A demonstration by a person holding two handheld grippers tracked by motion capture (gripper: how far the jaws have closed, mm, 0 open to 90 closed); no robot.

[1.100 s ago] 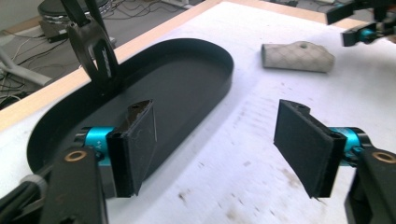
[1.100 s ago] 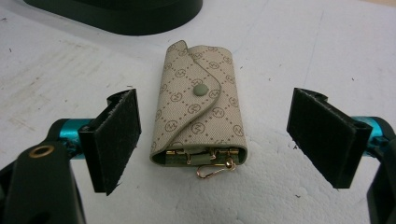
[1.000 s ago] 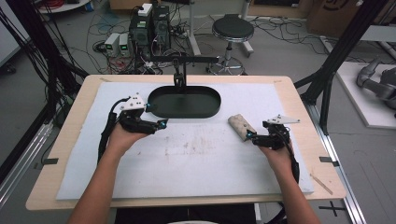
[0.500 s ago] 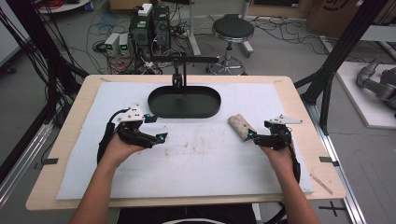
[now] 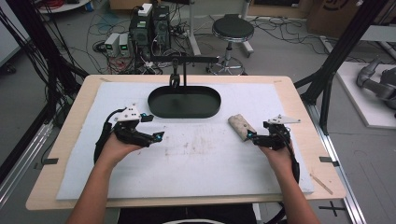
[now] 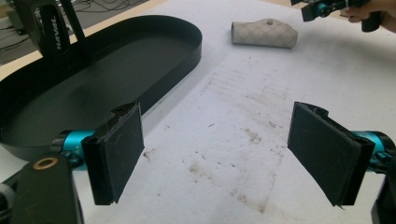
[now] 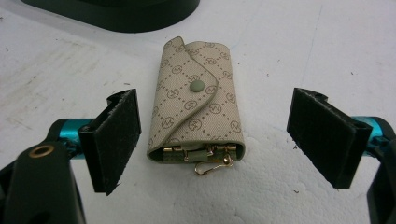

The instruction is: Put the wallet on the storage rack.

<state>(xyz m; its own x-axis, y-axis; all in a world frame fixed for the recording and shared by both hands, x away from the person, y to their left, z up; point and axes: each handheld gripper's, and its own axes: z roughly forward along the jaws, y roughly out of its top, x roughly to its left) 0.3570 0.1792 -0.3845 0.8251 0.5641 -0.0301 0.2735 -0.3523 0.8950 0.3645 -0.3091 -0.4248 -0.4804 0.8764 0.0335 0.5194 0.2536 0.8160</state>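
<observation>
right gripper (image 7: 215, 140) is hovering low over the white mat (image 5: 196, 172), toward the mat's right edge, jaws standing wide apart. key pouch (image 7: 196, 116) is lying flat on the mat between the two pads (image 7: 119, 135), touching neither; flap snapped, gold clasp poking out of the end nearest the gripper. in the high view the pouch (image 5: 240, 126) is sitting just right of the black tray (image 5: 184, 101), with the right gripper (image 5: 252, 136) at its near end.

left gripper (image 5: 156, 135) is sitting toward the mat's left edge, just in front of the tray's left end. its jaws have just been opening and are standing wide, nothing between them but stained mat. from the left gripper view the tray wall (image 6: 177, 70) is running just beyond the left pad (image 6: 119, 149), pouch (image 6: 264, 33) well beyond, near the far edge.
</observation>
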